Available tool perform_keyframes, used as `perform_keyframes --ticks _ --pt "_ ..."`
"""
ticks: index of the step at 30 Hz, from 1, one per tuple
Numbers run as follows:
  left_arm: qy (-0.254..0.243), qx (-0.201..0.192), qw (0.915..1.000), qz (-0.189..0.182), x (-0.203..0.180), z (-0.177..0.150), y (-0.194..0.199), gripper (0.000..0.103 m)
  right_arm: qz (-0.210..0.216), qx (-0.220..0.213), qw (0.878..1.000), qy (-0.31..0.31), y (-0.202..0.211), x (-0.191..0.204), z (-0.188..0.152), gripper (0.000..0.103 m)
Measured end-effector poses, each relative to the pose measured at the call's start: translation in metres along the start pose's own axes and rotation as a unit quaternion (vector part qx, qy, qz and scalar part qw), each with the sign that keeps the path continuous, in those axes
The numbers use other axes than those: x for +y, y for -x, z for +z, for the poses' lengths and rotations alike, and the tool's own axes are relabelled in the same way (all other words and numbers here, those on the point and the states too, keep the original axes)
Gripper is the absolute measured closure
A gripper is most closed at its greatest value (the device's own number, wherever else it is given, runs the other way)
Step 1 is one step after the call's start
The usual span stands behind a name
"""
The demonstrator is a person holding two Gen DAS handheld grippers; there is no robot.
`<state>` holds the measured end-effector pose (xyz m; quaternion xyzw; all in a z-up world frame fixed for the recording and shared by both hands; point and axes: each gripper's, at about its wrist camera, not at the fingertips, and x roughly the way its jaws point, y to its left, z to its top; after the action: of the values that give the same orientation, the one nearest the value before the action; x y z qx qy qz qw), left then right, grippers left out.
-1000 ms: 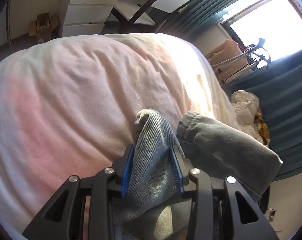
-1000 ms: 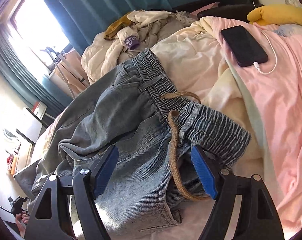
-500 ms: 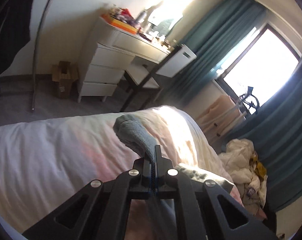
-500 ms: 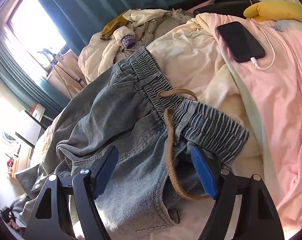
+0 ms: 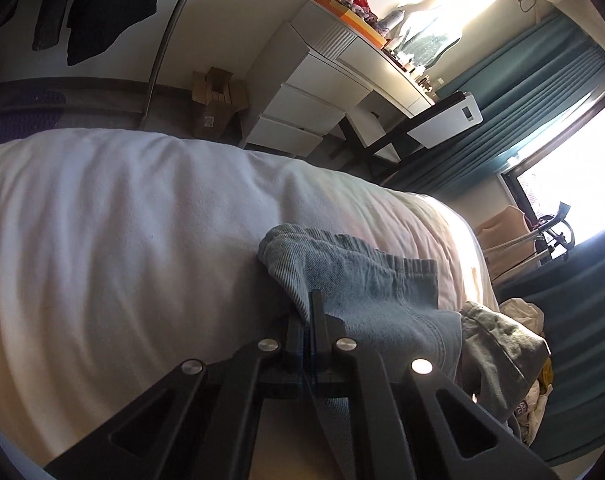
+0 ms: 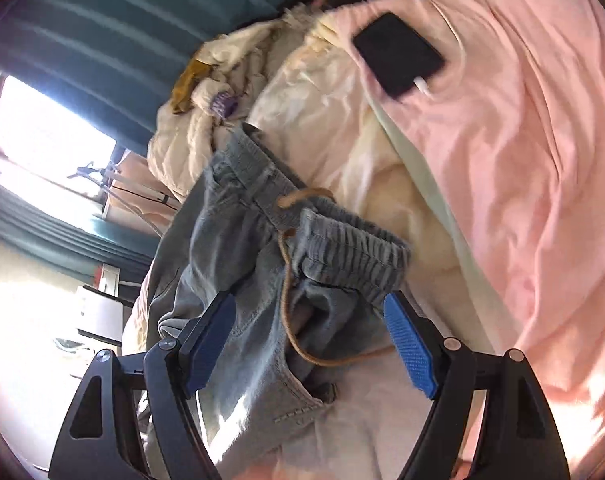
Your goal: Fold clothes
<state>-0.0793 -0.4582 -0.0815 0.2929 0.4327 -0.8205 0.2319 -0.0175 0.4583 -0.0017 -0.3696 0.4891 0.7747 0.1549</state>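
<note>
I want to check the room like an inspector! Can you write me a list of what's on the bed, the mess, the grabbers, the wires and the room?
Surface: bed quilt, pink and cream, rumpled.
Job's things: denim pants lying on the quilt, brown drawstring loose.
Clutter: pile of cream clothes beyond the pants; phone on the quilt.
Grippers: left hand-held gripper shut on a fold of the pants; right hand-held gripper open over the waistband.
Cables: white charging cable plugged into the phone.
Surroundings: white dresser, teal curtains, bright window.

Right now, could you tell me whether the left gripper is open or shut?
Shut: the left gripper has its jaws pressed together, pinching a fold of the jeans.
</note>
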Motion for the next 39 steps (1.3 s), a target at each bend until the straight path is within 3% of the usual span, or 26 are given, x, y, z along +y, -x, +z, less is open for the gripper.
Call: perform_keyframes --ticks 5,9,13,15,18,21,23,25,28,30,32,35,38,39 --pt "0.006 0.007 1.0000 -0.003 0.000 0.002 -0.003 0.102 -0.012 0.043 0.997 -0.061 -0.030 -0.020 0.007 0.025" --pt "0.009 0.011 0.9999 -0.007 0.001 0.001 0.001 0.102 -0.039 0.056 0.997 -0.042 -0.064 -0.016 0.011 0.028" --pt "0.020 0.007 0.9992 -0.034 0.000 0.003 0.015 0.102 -0.016 0.032 0.998 -0.042 -0.069 -0.015 0.018 0.042" --pt "0.035 0.008 0.9979 -0.053 0.003 0.004 0.025 0.102 -0.005 0.013 1.000 -0.021 -0.061 -0.006 0.020 0.057" --pt "0.087 0.020 0.9920 -0.089 0.016 0.001 0.040 0.102 0.031 -0.045 0.998 0.016 -0.034 0.010 0.022 0.070" --pt "0.094 0.019 0.9915 -0.088 0.024 -0.010 0.059 0.102 0.053 -0.095 0.993 0.037 -0.009 0.020 0.022 0.075" --pt "0.100 0.019 0.9912 -0.084 0.034 -0.021 0.070 0.102 0.043 -0.113 0.992 0.037 0.002 0.021 0.021 0.075" --pt "0.103 0.027 0.9920 -0.068 0.046 -0.032 0.074 0.102 0.018 -0.110 0.994 0.021 0.004 0.014 0.020 0.076" --pt "0.098 0.049 0.9928 -0.048 0.067 -0.045 0.066 0.102 -0.011 -0.066 0.997 -0.046 -0.013 -0.012 0.024 0.076" --pt "0.099 0.059 0.9922 -0.047 0.077 -0.050 0.062 0.101 -0.022 -0.037 0.996 -0.079 -0.026 -0.023 0.027 0.075" --pt "0.099 0.058 0.9923 -0.047 0.082 -0.050 0.065 0.093 -0.021 -0.043 0.997 -0.068 -0.023 -0.016 0.027 0.071" --pt "0.056 0.029 0.9977 -0.024 0.075 -0.043 0.081 0.083 -0.029 -0.059 0.997 -0.041 -0.017 -0.003 0.027 0.056" --pt "-0.023 -0.003 0.9997 -0.003 0.056 -0.032 0.101 0.070 -0.052 -0.113 0.992 0.010 0.004 0.012 0.019 0.024" --pt "-0.056 -0.009 0.9984 0.003 0.048 -0.028 0.105 0.060 -0.061 -0.138 0.988 0.029 0.011 0.017 0.013 0.023"
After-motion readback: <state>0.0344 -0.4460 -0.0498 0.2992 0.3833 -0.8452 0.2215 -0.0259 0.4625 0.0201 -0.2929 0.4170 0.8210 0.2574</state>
